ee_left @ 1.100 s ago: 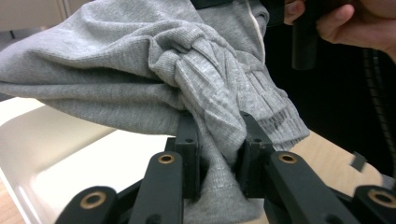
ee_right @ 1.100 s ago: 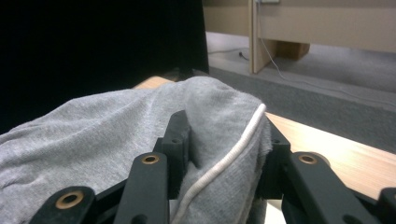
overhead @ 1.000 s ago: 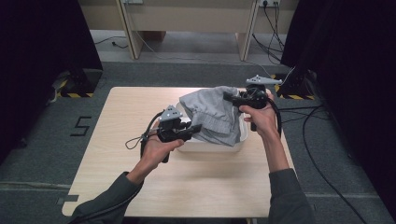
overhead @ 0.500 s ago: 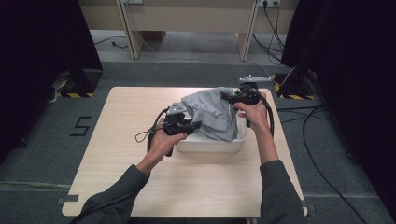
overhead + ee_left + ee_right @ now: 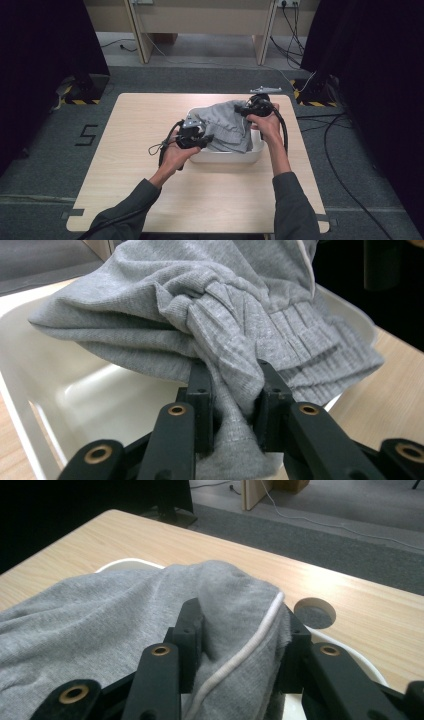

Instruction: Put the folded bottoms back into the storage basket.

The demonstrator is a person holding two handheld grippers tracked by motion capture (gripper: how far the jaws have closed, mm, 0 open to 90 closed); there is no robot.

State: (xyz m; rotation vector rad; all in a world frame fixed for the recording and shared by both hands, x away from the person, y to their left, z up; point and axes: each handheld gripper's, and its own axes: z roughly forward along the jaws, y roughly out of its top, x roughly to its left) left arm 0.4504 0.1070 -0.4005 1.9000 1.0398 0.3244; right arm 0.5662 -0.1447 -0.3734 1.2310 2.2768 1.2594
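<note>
A pale wooden table [image 5: 130,165] stands on grey carpet [image 5: 45,170], a round cable hole [image 5: 314,611] near its far right corner. Black cables [image 5: 345,165] trail past its right edge. A "5" marking [image 5: 85,135] lies beyond its left edge

the garment [image 5: 226,125] is a plain heather grey knit, with a ribbed band of the same grey along one edge [image 5: 305,335] and a pale off-white cord [image 5: 240,655] running through it. the tub [image 5: 227,156] under it is glossy white, a little creamy inside. the table [image 5: 150,125] is light wood with a fine straight grain, and a round grey-filled hole [image 5: 314,611] shows in its top. both the left gripper [image 5: 232,385] and the right gripper [image 5: 240,630] have matte black jaws with small brass-coloured rings at the pivots. the person's sleeves [image 5: 292,205] are dark grey. the floor [image 5: 45,155] is dark grey carpet, marked with a black "5" [image 5: 86,135] and yellow-and-black hazard stripes [image 5: 80,101].
</note>
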